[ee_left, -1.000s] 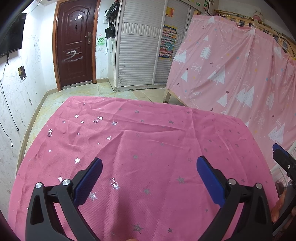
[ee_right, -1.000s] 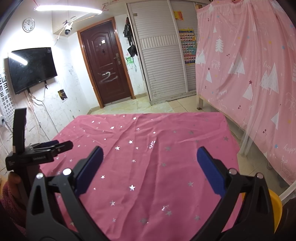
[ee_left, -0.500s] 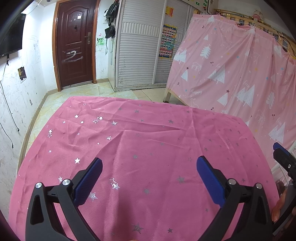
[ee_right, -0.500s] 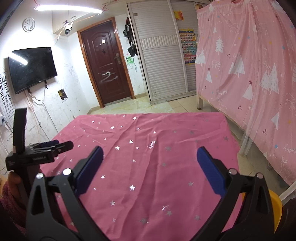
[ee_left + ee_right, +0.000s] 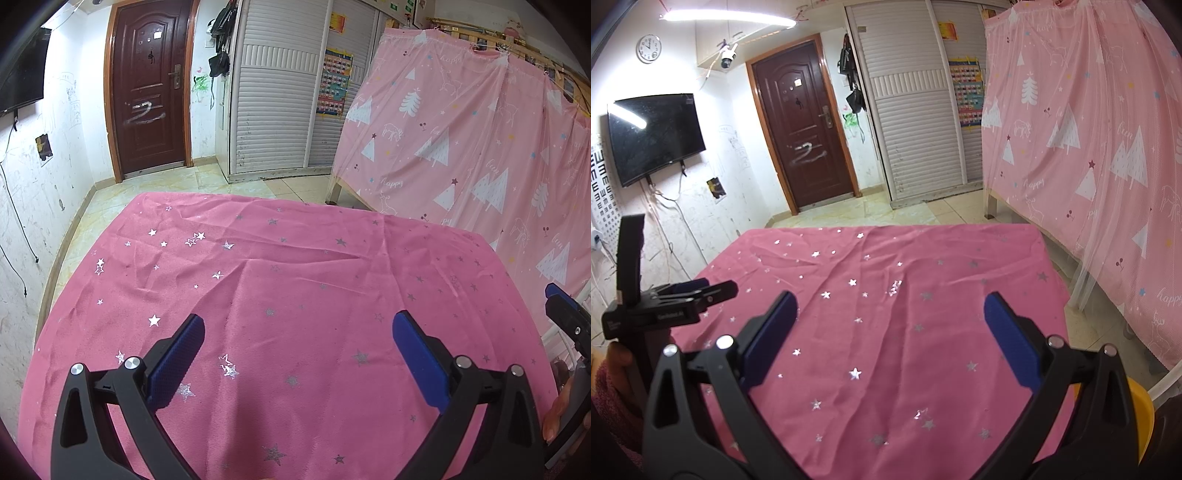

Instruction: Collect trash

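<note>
2 grippers, left gripper (image 5: pixel 298 334) & right gripper (image 5: pixel 890 314), jaws apart.

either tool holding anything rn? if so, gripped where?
Nothing held. Left tool and right tool are both open, empty, above the pink tablecloth.

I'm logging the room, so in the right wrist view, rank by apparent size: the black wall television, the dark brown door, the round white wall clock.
1. Dark brown door
2. Black wall television, slightly smaller
3. Round white wall clock
</note>
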`<state>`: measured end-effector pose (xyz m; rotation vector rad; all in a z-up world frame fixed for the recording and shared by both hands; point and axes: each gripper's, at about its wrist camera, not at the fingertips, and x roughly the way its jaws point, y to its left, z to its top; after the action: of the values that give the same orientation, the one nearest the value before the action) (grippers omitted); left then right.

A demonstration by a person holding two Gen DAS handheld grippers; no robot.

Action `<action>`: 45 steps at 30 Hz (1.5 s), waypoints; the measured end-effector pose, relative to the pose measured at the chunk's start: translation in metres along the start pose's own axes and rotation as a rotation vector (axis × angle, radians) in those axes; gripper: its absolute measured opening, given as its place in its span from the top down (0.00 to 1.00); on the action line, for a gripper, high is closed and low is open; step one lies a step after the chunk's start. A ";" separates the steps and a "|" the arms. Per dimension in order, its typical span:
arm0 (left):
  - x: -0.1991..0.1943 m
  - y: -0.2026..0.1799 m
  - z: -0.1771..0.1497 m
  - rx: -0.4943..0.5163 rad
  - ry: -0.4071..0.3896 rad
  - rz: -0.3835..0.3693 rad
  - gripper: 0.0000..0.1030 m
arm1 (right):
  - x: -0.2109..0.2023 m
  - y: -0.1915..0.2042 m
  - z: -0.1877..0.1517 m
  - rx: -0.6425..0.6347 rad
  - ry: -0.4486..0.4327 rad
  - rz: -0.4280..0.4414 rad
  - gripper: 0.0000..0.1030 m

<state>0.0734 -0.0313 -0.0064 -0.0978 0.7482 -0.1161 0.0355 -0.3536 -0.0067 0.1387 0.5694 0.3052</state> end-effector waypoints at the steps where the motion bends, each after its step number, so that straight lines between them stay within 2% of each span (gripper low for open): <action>1: 0.000 0.000 0.000 0.000 0.000 0.000 0.08 | 0.000 0.000 0.000 0.000 0.000 0.000 0.06; 21: -0.002 0.000 0.000 0.028 -0.005 -0.010 0.08 | 0.000 0.000 0.000 0.000 0.000 0.000 0.06; 26: -0.005 -0.001 0.000 0.038 -0.013 -0.041 0.08 | 0.001 0.001 0.000 0.000 0.000 0.000 0.06; 33: -0.014 -0.023 -0.002 0.154 -0.057 0.013 0.08 | 0.001 0.001 0.000 0.000 0.000 0.001 0.06; 35: -0.014 -0.024 -0.002 0.158 -0.055 0.038 0.08 | 0.001 0.001 0.000 -0.001 0.000 0.000 0.06; 40: -0.013 -0.020 0.000 0.145 -0.050 0.023 0.08 | 0.001 0.001 0.000 0.000 0.000 0.001 0.06; 45: -0.012 -0.020 0.001 0.141 -0.040 0.043 0.08 | 0.001 0.001 0.000 -0.001 0.000 0.000 0.06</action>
<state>0.0640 -0.0495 0.0048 0.0501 0.6995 -0.1250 0.0358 -0.3529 -0.0071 0.1380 0.5693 0.3052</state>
